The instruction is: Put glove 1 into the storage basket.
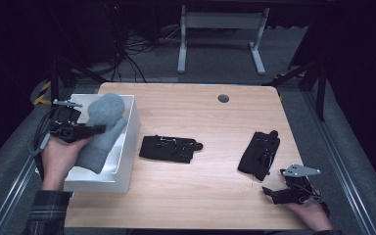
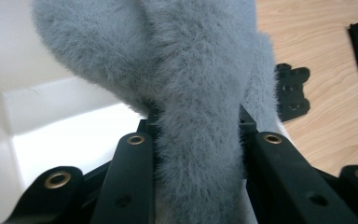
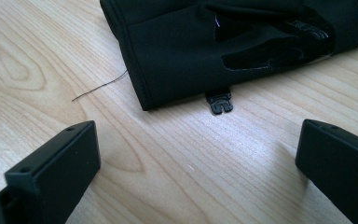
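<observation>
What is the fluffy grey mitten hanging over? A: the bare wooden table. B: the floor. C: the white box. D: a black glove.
C: the left gripper pinches the grey mitten, and in the high view and the left gripper view the mitten hangs over the white box, while the two black gloves lie apart on the table.

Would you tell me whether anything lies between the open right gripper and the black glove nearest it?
Nothing visible does: bare wooden table separates the right gripper from the black glove; a thin thread lies off to one side.
</observation>
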`<state>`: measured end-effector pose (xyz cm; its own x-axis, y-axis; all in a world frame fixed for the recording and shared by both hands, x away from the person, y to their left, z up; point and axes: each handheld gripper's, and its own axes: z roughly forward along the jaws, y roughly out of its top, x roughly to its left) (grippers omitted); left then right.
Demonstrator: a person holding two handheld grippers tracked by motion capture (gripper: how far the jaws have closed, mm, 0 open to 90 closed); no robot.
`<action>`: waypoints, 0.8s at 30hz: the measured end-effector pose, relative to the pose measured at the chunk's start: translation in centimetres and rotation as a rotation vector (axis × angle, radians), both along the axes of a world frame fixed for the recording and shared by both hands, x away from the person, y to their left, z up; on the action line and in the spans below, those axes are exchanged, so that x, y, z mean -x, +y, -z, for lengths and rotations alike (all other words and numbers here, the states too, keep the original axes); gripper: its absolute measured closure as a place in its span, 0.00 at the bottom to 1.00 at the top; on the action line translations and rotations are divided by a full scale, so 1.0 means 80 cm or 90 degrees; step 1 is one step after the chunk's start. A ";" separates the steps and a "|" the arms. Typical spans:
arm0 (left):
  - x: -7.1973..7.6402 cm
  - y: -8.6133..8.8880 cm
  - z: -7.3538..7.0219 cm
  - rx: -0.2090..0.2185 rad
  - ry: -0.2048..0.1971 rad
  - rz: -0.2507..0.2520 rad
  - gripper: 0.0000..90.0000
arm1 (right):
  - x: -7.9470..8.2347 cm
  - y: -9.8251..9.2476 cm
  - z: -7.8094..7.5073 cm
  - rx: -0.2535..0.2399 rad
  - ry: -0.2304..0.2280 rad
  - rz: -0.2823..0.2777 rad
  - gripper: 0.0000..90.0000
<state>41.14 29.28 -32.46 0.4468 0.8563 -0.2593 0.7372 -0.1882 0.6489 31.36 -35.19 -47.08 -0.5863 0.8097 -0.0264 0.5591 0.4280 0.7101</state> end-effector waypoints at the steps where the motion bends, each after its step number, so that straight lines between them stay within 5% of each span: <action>1: -0.002 0.000 0.005 0.001 0.006 0.000 0.78 | 0.000 0.000 0.000 0.000 0.000 0.000 0.00; 4: -0.009 -0.002 0.020 -0.018 0.017 -0.009 0.78 | 0.000 0.000 0.000 0.000 0.000 0.000 0.00; 16: -0.035 0.001 0.096 -0.003 0.088 -0.025 0.77 | 0.000 0.000 0.000 0.001 0.000 -0.003 0.00; 24: -0.044 0.001 0.117 -0.037 0.106 -0.018 0.62 | 0.000 0.001 0.000 0.001 -0.001 -0.007 0.00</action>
